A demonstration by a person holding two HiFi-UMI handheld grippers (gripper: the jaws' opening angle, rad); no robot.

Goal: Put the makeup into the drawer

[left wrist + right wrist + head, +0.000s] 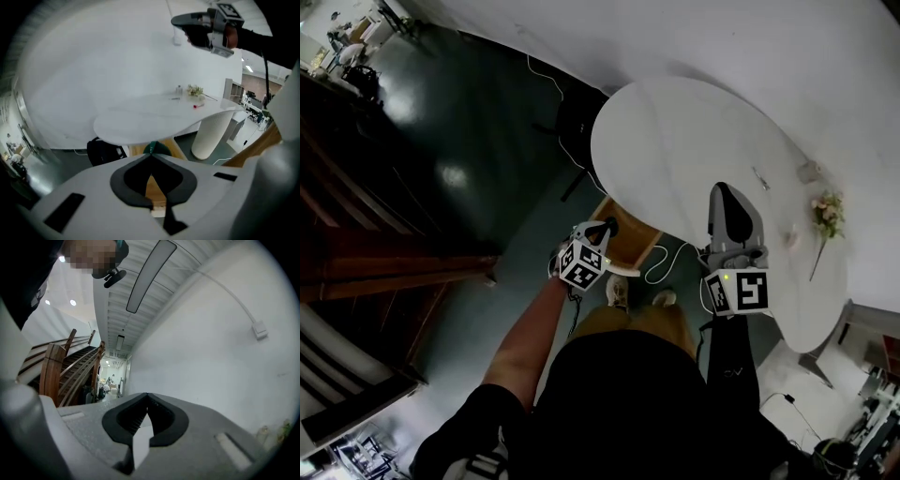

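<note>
Your left gripper hangs clenched and empty over the glossy dark-green floor in the head view. Your right gripper, grey and smooth, is held above a matte white oval table. A wooden unit sits under the table's near edge.

In the left gripper view, the black-padded jaws meet at the tips with nothing between them. Beyond them, mid-frame, a small red item, possibly the makeup, lies on the tabletop beside a flower sprig. A ribbed white pedestal carries the table.

In the right gripper view, the jaws are pressed together, holding nothing, before a plain white wall. A wooden staircase rises at left.
</note>
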